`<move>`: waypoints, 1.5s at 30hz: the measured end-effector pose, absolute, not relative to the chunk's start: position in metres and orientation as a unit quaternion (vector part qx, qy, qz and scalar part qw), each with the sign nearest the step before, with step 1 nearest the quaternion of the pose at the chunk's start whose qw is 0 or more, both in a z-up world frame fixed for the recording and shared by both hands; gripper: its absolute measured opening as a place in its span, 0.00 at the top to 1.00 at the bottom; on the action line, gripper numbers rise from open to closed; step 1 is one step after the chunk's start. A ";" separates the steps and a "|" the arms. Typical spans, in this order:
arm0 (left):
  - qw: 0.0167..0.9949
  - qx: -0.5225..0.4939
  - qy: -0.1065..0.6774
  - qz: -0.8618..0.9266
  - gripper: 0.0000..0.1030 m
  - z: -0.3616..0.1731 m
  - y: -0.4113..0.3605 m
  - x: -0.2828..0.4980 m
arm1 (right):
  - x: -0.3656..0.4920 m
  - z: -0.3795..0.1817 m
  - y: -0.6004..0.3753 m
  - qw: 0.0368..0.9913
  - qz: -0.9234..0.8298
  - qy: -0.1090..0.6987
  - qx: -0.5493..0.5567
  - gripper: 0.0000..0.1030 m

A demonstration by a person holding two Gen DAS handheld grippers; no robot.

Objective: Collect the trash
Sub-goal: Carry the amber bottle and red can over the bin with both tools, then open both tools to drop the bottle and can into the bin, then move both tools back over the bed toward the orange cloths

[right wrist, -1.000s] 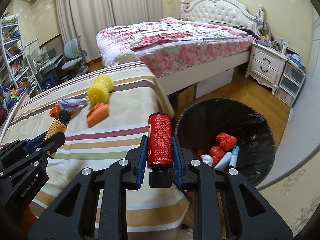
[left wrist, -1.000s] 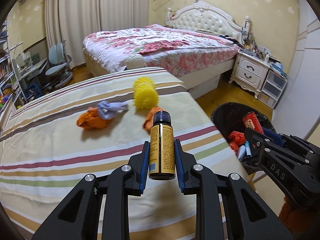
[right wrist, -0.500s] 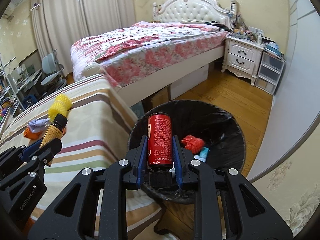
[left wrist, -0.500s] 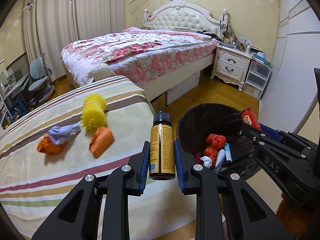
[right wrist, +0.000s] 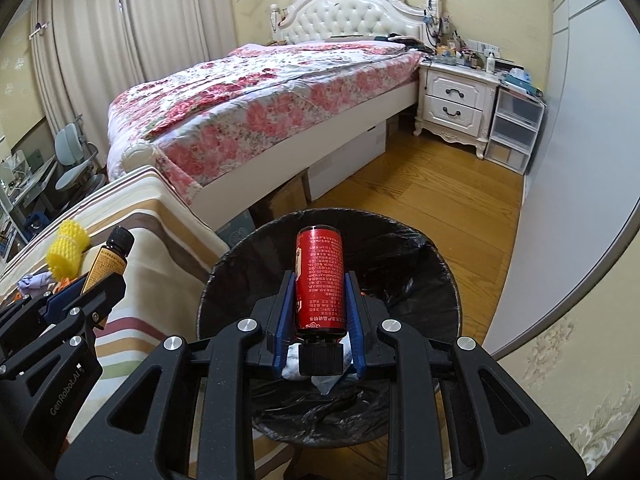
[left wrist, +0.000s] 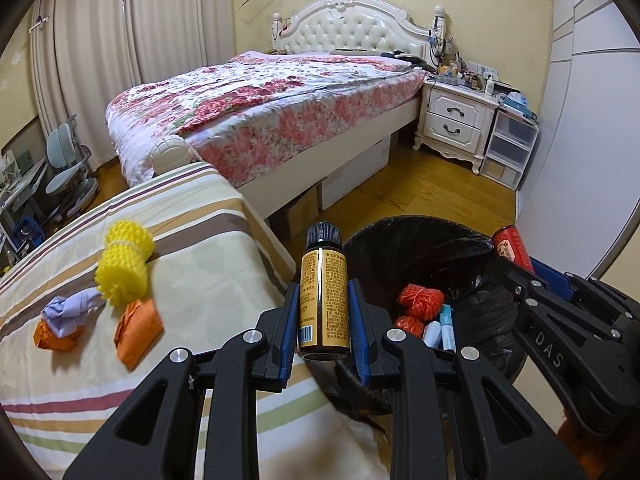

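Observation:
My left gripper (left wrist: pixel 323 304) is shut on a brown bottle (left wrist: pixel 323 300) with a yellow label and black cap, held upright at the striped bed's edge beside the black-lined trash bin (left wrist: pixel 416 236). My right gripper (right wrist: pixel 320 300) is shut on a red bottle (right wrist: pixel 319 284), cap toward me, directly over the bin (right wrist: pixel 440 264). Red crumpled trash (left wrist: pixel 420 300) and small tubes lie inside the bin. On the striped cover (left wrist: pixel 208 280) rest a yellow foam net (left wrist: pixel 124 268), an orange wrapper (left wrist: pixel 136 330) and a lilac scrap on another orange piece (left wrist: pixel 60 326).
A floral bed (left wrist: pixel 272 112) with a white headboard stands behind. A white nightstand (left wrist: pixel 456 124) and plastic drawers (left wrist: pixel 508 150) sit at the right wall. Boxes lie under the bed. Wooden floor (right wrist: pixel 420 196) surrounds the bin. A desk chair (left wrist: pixel 66 168) stands far left.
Both grippers have swung rightward from over the striped bed toward the bin, each keeping its bottle. The red bottle now hangs over the bin's opening.

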State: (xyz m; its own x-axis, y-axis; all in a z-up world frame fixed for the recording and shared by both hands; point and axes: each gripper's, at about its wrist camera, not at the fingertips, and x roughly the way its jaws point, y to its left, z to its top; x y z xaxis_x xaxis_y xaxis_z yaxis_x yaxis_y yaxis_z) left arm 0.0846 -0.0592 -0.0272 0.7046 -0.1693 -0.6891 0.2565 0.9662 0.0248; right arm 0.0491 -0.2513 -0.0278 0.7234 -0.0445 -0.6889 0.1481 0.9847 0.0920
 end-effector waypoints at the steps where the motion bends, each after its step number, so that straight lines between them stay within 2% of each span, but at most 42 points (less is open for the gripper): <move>1: 0.921 0.061 0.367 -0.116 0.76 -0.028 -0.062 0.086 | 0.051 -0.030 -0.253 0.925 -0.053 0.370 0.072 0.77; 22: 0.910 0.090 0.389 -0.113 0.76 -0.046 -0.096 0.117 | 0.074 -0.050 -0.275 0.914 -0.077 0.388 0.087 0.76; 24: 0.908 0.091 0.392 -0.113 0.71 -0.048 -0.097 0.118 | 0.074 -0.052 -0.278 0.914 -0.078 0.389 0.090 0.75; 26: 0.909 0.088 0.393 -0.112 0.58 -0.049 -0.097 0.118 | 0.075 -0.054 -0.278 0.913 -0.081 0.390 0.092 0.74; 28: 0.908 0.088 0.395 -0.111 0.56 -0.050 -0.098 0.119 | 0.075 -0.055 -0.280 0.912 -0.085 0.389 0.094 0.63; 30: 0.907 0.089 0.395 -0.112 0.49 -0.051 -0.099 0.118 | 0.074 -0.056 -0.282 0.912 -0.089 0.389 0.094 0.62; 32: 0.910 0.089 0.390 -0.108 0.37 -0.050 -0.098 0.116 | 0.072 -0.056 -0.283 0.911 -0.093 0.389 0.096 0.59; 34: 0.914 0.090 0.383 -0.098 0.32 -0.048 -0.097 0.115 | 0.070 -0.056 -0.283 0.912 -0.099 0.387 0.095 0.50; 39: 0.916 0.096 0.381 -0.085 0.28 -0.046 -0.092 0.112 | 0.067 -0.056 -0.284 0.910 -0.103 0.390 0.097 0.43; 45: 0.918 0.085 0.379 -0.078 0.28 -0.039 -0.076 0.105 | 0.060 -0.055 -0.278 0.909 -0.098 0.393 0.099 0.40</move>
State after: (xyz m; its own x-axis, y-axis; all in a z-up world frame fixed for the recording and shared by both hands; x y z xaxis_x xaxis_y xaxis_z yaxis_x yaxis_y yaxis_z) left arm 0.1054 -0.0755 -0.0392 0.7005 -0.0785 -0.7093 0.2068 0.9736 0.0965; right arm 0.0602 -0.2785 -0.0547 0.6724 -0.1009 -0.7332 0.2557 0.9614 0.1021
